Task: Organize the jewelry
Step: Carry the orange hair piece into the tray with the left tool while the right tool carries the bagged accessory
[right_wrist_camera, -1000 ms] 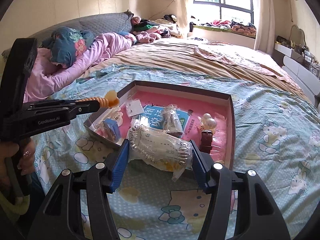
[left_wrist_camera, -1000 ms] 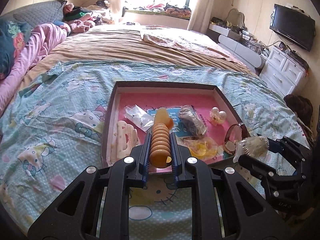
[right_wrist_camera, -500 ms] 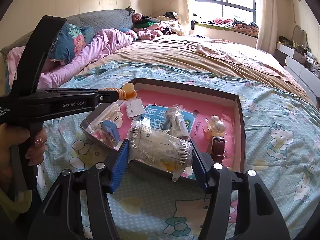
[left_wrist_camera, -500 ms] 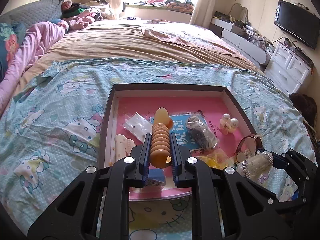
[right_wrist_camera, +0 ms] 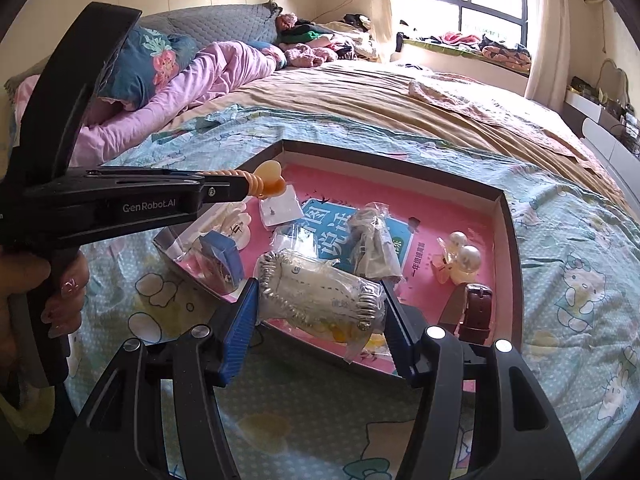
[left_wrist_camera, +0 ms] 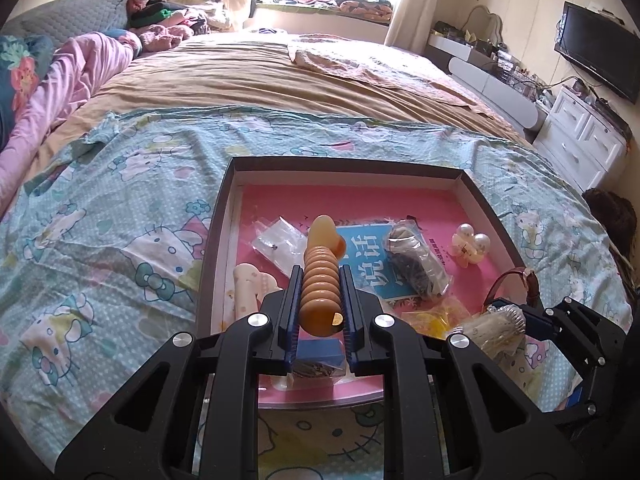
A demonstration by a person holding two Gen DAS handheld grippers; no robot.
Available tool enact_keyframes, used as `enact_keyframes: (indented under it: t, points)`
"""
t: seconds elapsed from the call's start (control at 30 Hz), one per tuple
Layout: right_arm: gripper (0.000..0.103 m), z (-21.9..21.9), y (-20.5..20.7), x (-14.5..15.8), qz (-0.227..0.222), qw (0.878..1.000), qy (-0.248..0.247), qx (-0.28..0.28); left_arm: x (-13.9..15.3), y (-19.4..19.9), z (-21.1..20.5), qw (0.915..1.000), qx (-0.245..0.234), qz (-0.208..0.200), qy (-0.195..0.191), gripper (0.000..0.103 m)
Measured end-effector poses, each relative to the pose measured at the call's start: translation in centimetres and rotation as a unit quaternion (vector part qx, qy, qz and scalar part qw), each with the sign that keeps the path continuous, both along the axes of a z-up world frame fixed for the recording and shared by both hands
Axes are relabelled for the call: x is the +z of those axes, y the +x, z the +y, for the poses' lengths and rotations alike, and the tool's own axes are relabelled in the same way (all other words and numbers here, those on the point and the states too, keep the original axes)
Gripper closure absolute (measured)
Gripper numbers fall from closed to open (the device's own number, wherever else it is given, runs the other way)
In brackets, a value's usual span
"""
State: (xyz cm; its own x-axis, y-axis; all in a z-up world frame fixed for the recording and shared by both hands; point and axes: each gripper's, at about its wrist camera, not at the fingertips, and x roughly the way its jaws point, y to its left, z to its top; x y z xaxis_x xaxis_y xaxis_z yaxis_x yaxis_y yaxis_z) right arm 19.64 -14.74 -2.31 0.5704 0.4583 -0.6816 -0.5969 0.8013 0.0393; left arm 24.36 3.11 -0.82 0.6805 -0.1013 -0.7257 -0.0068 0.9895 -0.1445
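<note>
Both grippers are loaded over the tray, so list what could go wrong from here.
1. The left gripper pinches only the amber hair clip's end; it may slip out.
2. The right gripper holds a bagged clip above the tray's crowded near edge; released here, it may land on the yellow bag.

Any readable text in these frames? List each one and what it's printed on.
"GenRobot.AI": side of the left tongs, white print on the black body.
"说话": large white characters on the blue card in the tray; its other big characters are covered.
Small dark print on the tray's pink lining: too small to read.
</note>
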Motion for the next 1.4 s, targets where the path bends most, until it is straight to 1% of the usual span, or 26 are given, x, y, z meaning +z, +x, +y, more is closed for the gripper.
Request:
enact_keyframes:
  t: [0.2, 0.3, 0.53, 0.67, 0.77, 1.03, 1.1, 1.17, 1.4]
  points:
    - [0.046, 0.1, 1.0, -0.8, 0.003, 1.000, -0.009, -0.012, -0.5, 0.1, 0.2, 0.9999, -0.003, 0.004, -0.012, 0.092]
    - [0.046, -0.3, 1.5, -0.9, 0.002, 1.000, -0.011, -0.019, -0.6, 0.2, -0.3, 0.9999, -0.010, 0.002, -0.010, 0.092]
    - [0.046, -0.9, 2.2, -1.7, -0.002, 0.998, -0.034, -0.044, -1.0, 0.4, -1.0, 0.9996, -0.026, 0.002, -0.008, 0.092]
    - [0.046, -1.2, 2.4, -1.9, 0.004, 0.999, -0.029, -0.044, -1.5, 0.5, -1.5, 0.9993, -0.037, 0.006, -0.005, 0.092]
    - [0.046, -1.2, 2.4, -2.1, 0.011, 0.999, -0.025, -0.041, -1.7, 0.5, -1.9, 0.9990, -0.042, 0.010, 0.005, 0.092]
    - [0.044, -1.3, 2.5, -2.4, 0.029, 0.999, -0.015, -0.044, -2.2, 0.6, -2.0, 0.9988, -0.046, 0.017, 0.004, 0.092]
    - [0.043, -1.4, 2.4, -2.5, 0.032, 0.998, -0.014, -0.043, -2.3, 0.6, -2.1, 0.9987, -0.048, 0.019, 0.006, 0.092]
    - [0.039, -1.4, 2.4, -2.5, 0.035, 0.998, -0.010, -0.043, -2.5, 0.6, -2.2, 0.9986, -0.048, 0.021, 0.008, 0.092]
    - [0.034, -1.6, 2.1, -2.4, 0.034, 0.998, -0.004, -0.045, -2.8, 0.7, -2.3, 0.9984, -0.048, 0.028, 0.007, 0.092]
